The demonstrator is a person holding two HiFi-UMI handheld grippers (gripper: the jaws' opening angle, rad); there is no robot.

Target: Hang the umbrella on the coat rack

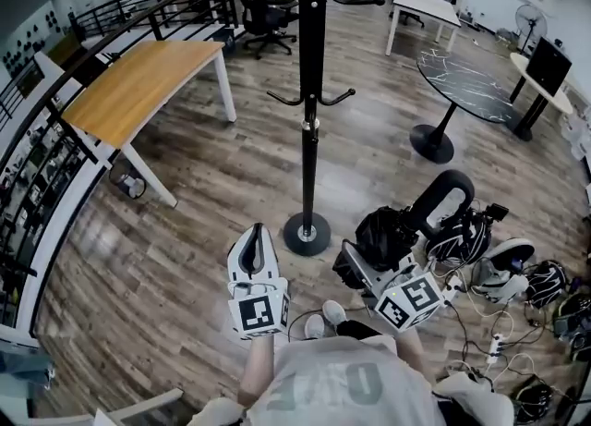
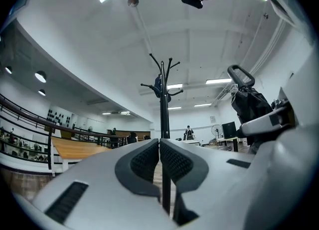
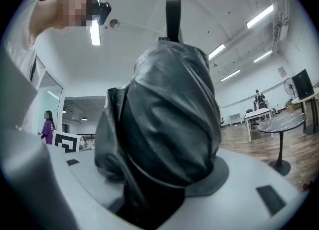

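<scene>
No text can be read. The shirt (image 1: 351, 385), on the near side of the coat rack (image 1: 309, 138), bears large pale letters too faint to make out. Both marker cubes (image 1: 259, 311) (image 1: 413, 299) show only black-and-white square patterns.

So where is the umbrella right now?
Head view, lower right: the folded umbrella is clamped in the right gripper, just right of the coat rack base.
</scene>
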